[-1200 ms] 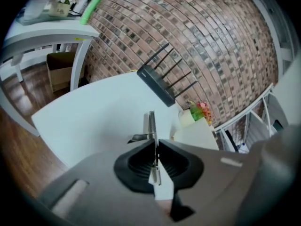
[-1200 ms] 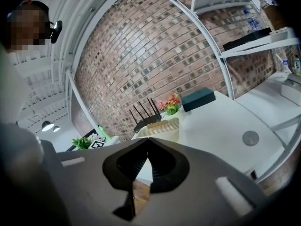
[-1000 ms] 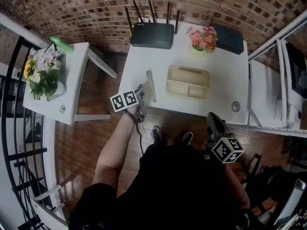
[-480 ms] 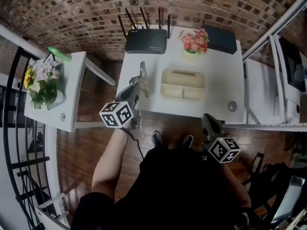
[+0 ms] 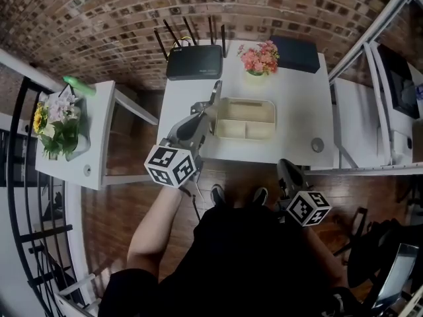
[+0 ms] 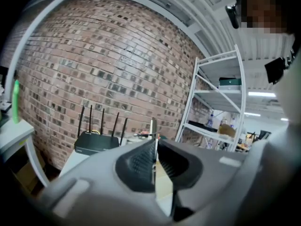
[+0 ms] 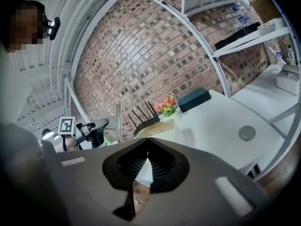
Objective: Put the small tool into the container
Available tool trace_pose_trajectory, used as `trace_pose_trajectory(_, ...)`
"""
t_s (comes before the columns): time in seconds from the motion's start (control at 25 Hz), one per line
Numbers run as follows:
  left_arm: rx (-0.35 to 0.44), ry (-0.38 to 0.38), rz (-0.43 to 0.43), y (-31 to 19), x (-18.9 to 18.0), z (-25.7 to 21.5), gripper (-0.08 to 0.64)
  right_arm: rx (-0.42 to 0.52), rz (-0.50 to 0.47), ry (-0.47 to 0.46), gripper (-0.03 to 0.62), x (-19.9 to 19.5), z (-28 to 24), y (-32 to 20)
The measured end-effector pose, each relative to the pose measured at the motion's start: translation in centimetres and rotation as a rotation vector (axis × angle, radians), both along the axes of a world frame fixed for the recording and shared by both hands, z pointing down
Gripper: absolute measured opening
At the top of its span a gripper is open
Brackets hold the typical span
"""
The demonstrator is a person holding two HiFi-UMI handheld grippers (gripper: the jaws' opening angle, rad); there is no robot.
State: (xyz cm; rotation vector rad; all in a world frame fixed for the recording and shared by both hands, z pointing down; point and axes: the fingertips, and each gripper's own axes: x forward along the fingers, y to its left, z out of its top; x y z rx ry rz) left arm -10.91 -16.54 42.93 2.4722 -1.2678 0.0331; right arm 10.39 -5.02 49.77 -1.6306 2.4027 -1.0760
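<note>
Left gripper (image 5: 209, 112) is clamped on the small tool (image 5: 215, 92), a thin flat metal strip. In the left gripper view it stands edge-on between the closed jaws, tip sticking out past them (image 6: 152, 127). The tool is up in the air over the left part of the white table (image 5: 297, 121), just beside the container's left rim and not inside it. Container (image 5: 244, 119) is beige, rectangular with rounded corners, with one long compartment at the far side and two smaller ones nearer. Its side wall looks ribbed in the right gripper view (image 7: 162, 125). Right gripper (image 7: 148, 142) has its jaws pressed together with nothing between them, held low off the table's near edge over dark wood plank floor (image 5: 125, 177). At the back of the table: black router (image 5: 193, 61) with antennas, pink flowers (image 5: 259, 57), dark flat box (image 5: 295, 53); small round disc (image 5: 318, 144) near the front right. Brick wall (image 5: 99, 18) behind, white metal shelf rack (image 6: 221, 102) to the right.
</note>
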Motion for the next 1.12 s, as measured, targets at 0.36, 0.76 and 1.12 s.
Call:
trace_pose_trajectory(0.36, 0.028, -0.098, 0.078, 0.0, 3.7, 1.5, 0.017, -0.013, 0.047, -0.008, 0.011, 1.8, 0.4, 0.5)
trace_pose_trajectory(0.76, 0.042, -0.238, 0.178, 0.8, 6.3, 5.3, 0.017, -0.032, 0.086, -0.008, 0.011, 3.1, 0.9, 1.3)
trace_pose_trajectory(1.12, 0.067, -0.376, 0.206, 1.4, 6.5, 8.2, 0.018, -0.055, 0.091, -0.017, 0.011, 3.4, 1.3, 1.3)
